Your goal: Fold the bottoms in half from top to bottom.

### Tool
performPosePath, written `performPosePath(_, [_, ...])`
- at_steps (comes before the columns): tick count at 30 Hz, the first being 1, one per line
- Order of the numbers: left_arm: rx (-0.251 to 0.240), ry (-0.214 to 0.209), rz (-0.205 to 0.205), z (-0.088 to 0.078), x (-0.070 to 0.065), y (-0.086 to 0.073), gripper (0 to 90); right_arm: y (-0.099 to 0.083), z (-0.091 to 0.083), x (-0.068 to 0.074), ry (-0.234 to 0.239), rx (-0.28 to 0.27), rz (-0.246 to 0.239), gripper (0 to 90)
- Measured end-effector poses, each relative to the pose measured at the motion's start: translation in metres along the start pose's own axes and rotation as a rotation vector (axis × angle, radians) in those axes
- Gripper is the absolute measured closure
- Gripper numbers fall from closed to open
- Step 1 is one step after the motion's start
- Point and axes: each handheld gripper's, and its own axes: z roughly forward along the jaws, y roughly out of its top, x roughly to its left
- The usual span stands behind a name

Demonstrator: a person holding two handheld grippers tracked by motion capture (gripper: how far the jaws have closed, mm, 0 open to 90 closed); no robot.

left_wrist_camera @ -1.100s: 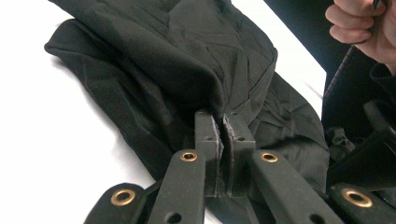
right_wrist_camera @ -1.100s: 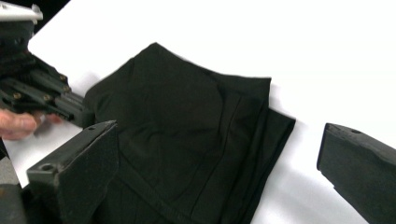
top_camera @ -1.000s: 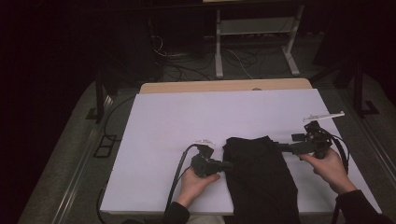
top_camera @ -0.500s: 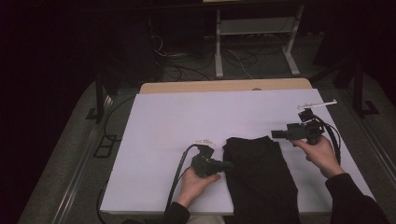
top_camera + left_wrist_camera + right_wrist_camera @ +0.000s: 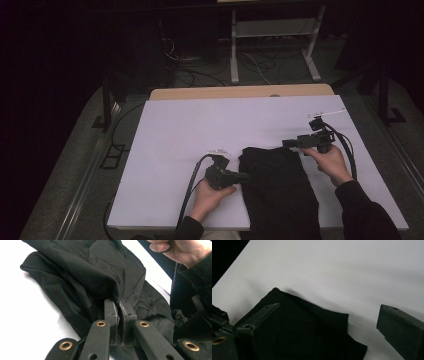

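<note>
Black folded fabric garment lies on the white-covered bench, toward its near edge and right of the middle, with its lower part running off the near edge. In the left gripper view, the left gripper has its jaws pressed nearly together on a fold of the cloth at the garment's left edge, gripping it; the high view shows this gripper held by the person's left hand just beside the cloth. The right gripper, in the person's right hand, hangs above the garment's far right corner. In the right gripper view its jaws stand wide apart with nothing between them, over the dark cloth's corner and bare white surface.
</note>
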Motion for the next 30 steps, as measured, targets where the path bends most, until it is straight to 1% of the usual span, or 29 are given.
performPosePath(3, [-0.001, -0.001, 0.001, 0.000, 0.000, 0.000, 84.9, -0.001, 0.005, 0.001, 0.009, 0.014, -0.006, 6.5])
performPosePath(10, [-0.002, -0.005, -0.001, 0.001, 0.000, 0.000, 84.9, -0.002, 0.014, 0.001, 0.024, 0.040, -0.002, 8.4])
performPosePath(12, [-0.002, -0.005, -0.003, 0.001, 0.000, 0.000, 84.9, -0.002, 0.017, 0.000, 0.031, 0.047, -0.001, 10.2])
performPosePath(17, [0.000, -0.005, -0.003, 0.002, 0.001, -0.001, 84.9, -0.004, 0.023, -0.004, 0.031, 0.076, 0.005, 10.9])
performPosePath(18, [-0.002, -0.006, -0.004, 0.002, 0.000, -0.001, 84.9, -0.004, 0.023, -0.005, 0.034, 0.082, 0.011, 12.5])
performPosePath(20, [-0.003, -0.008, -0.006, 0.002, 0.001, -0.001, 84.9, -0.005, 0.024, -0.007, 0.052, 0.085, 0.016, 14.3])
performPosePath(23, [-0.003, -0.009, -0.007, 0.003, 0.001, -0.001, 84.9, -0.008, 0.026, -0.007, 0.073, 0.090, 0.013, 20.5])
performPosePath(26, [-0.005, -0.010, -0.008, 0.003, 0.001, -0.001, 84.9, -0.010, 0.025, -0.008, 0.081, 0.097, 0.009, 28.5])
performPosePath(28, [-0.003, -0.009, -0.006, 0.003, 0.001, -0.001, 84.9, -0.010, 0.025, -0.009, 0.073, 0.097, 0.006, 35.1])
performPosePath(30, [-0.003, -0.010, -0.009, 0.004, 0.001, -0.001, 84.9, -0.010, 0.024, -0.009, 0.070, 0.093, 0.003, 43.8])
